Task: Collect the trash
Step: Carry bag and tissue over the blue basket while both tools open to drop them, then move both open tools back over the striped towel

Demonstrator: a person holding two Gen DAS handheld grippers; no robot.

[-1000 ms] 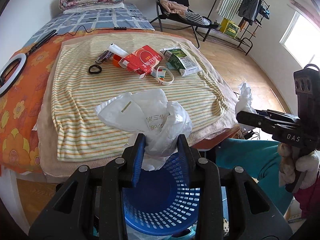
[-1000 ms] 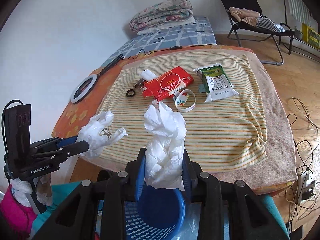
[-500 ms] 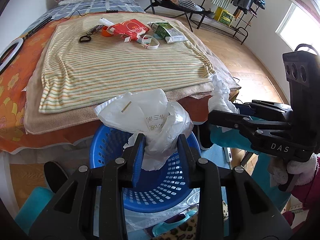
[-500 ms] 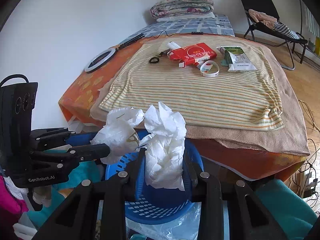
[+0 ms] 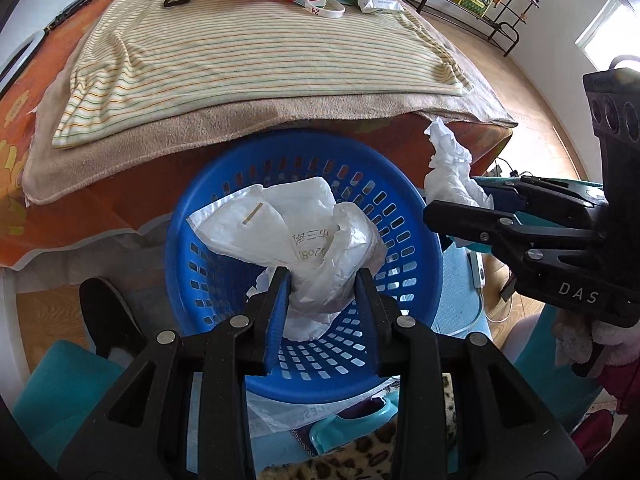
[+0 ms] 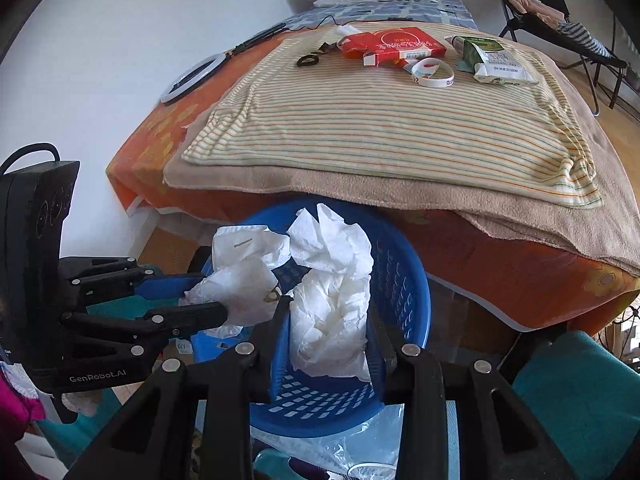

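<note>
The blue basket floor lies partly hidden behind the crumpled plastic bag; its near rim is covered by gripper fingers; the bag's print is perhaps numerals, too creased to read; the ring light runs off-frame in the left view.

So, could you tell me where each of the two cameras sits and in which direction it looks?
Left wrist: sits on the left gripper, looks down into the blue basket below the bed edge; its fingers clamp a white plastic bag, and the right gripper shows at the right.
Right wrist: sits on the right gripper, faces the basket and bed; it clamps crumpled tissue, and the left gripper enters from the left.
Both share the basket, bag, tissue and the striped cloth.
</note>
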